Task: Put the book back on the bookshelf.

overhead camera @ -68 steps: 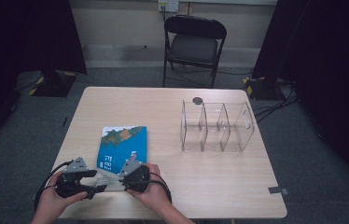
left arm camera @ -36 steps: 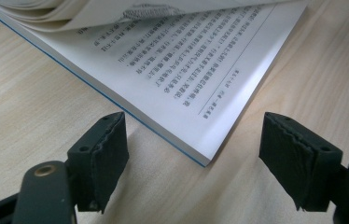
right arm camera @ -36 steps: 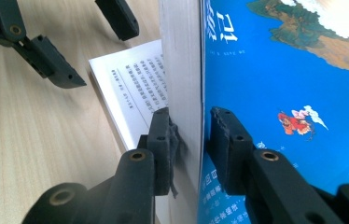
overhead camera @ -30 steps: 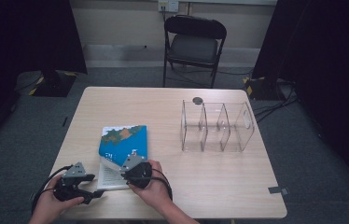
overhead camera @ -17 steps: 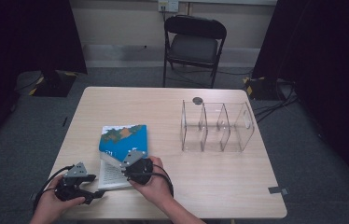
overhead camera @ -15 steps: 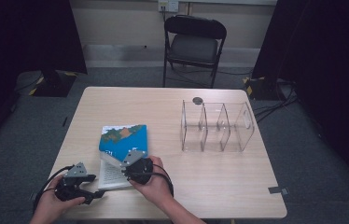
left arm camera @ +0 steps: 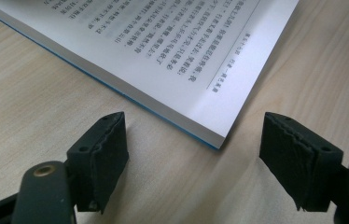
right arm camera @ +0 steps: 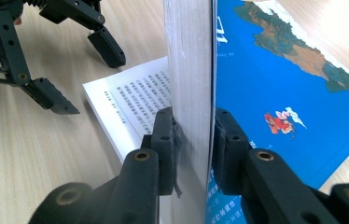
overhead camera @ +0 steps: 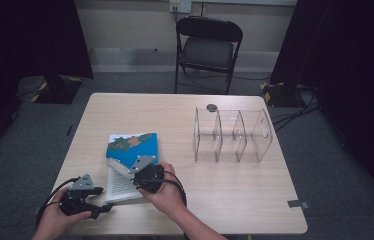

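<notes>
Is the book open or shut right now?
Open: the right gripper pinches the book by its lifted cover and front pages, printed pages lying exposed below.

The pale wood-grain surface looks smooth and matt. The blue paperback book has a glossy printed cover over matt white paper pages. At centre right, the clear plastic divider rack shines. The black fingers carry rough matt rubbery pads.

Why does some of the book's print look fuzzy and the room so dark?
High view: the table is evenly lit, the surroundings fall into near black. Left gripper view: the print on the open page is sharp near the corner and blurs toward the top edge. Right gripper view: the gripped stack of pages sits too close and smears; the blue cover stays crisp.
</notes>
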Tool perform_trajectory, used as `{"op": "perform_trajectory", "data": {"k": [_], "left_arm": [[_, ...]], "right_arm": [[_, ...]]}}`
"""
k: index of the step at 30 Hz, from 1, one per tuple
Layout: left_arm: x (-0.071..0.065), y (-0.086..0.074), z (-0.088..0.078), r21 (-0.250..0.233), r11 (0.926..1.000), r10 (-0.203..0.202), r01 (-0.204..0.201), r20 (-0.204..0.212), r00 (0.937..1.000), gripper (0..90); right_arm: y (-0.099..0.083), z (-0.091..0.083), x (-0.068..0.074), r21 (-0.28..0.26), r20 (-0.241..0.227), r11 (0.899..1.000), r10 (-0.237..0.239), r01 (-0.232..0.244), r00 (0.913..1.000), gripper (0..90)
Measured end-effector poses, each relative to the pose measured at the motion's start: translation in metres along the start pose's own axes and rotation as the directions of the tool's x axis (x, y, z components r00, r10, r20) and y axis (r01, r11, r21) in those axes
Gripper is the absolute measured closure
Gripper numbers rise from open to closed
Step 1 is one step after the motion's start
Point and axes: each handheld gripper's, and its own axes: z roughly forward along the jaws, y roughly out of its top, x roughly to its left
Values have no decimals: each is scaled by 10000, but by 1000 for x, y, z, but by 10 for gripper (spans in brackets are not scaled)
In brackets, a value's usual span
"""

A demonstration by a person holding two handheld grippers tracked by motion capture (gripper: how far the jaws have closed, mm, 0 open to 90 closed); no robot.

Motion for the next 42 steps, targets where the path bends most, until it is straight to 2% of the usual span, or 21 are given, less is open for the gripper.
{"op": "perform_trajectory", "data": {"k": [11,14,17,18,20,24,26,27,29,30,31,33,34,35,36,37,39,41,42], "left_arm": [[-4,2,3,-7,9999,121,-120,129,9998,225],[-5,2,4,-69,10000,-21,22,129,9999,212],[-6,2,5,-138,9999,33,-32,71,10000,207],[-6,3,5,-82,9998,176,-175,33,9998,206],[-7,3,6,-186,9998,60,-60,15,10000,205],[-6,3,6,-123,9997,200,-200,40,9998,205],[-6,3,6,-228,9997,67,-66,39,10000,205],[-6,2,6,-128,9998,149,-149,20,9999,205],[-6,2,6,-258,9997,-22,22,-4,10000,206],[-7,2,6,-259,9997,-7,5,-56,10000,206],[-6,2,6,-128,9998,176,-178,-111,9998,207],[-6,3,6,-114,9998,176,-179,-176,9997,207],[-10,3,10,-324,9994,64,-75,-341,9994,207],[-10,3,10,-324,9994,64,-75,-341,9994,207],[-12,4,12,-408,9990,146,-168,-535,9985,207],[-12,5,13,-252,9990,359,-375,-641,9973,207],[-14,6,14,-264,9994,208,-228,-752,9970,209],[-15,7,14,-116,9990,428,-442,-1016,9939,245],[-15,7,15,-155,9991,369,-388,-1083,9934,248]], "right_arm": [[11,-6,-7,110,-20,9997,213,-213,9998,739],[13,-8,-8,152,7,9996,236,-236,9997,741],[15,-9,-9,181,-23,9996,223,-223,9997,741],[16,-9,-10,174,-9,9995,271,-271,9996,741],[17,-10,-11,155,10,9996,243,-243,9997,741],[19,-11,-13,144,24,9996,235,-236,9997,743],[20,-12,-13,153,38,9995,281,-281,9996,743],[20,-12,-13,153,40,9995,286,-287,9996,743],[21,-12,-13,128,43,9995,290,-291,9996,743],[21,-13,-13,126,65,9994,321,-321,9995,744],[21,-13,-14,150,104,9995,271,-273,9996,744],[22,-13,-14,152,89,9995,280,-281,9996,744],[22,-13,-14,165,95,9994,287,-288,9995,744],[22,-13,-13,144,63,9993,337,-338,9994,744],[22,-13,-13,131,69,9993,335,-336,9994,744],[22,-13,-13,140,71,9993,353,-354,9994,743],[22,-13,-12,186,106,9991,392,-393,9992,744],[22,-13,-14,113,63,9993,366,-366,9993,744],[22,-13,-14,102,75,9993,359,-360,9993,744]]}}
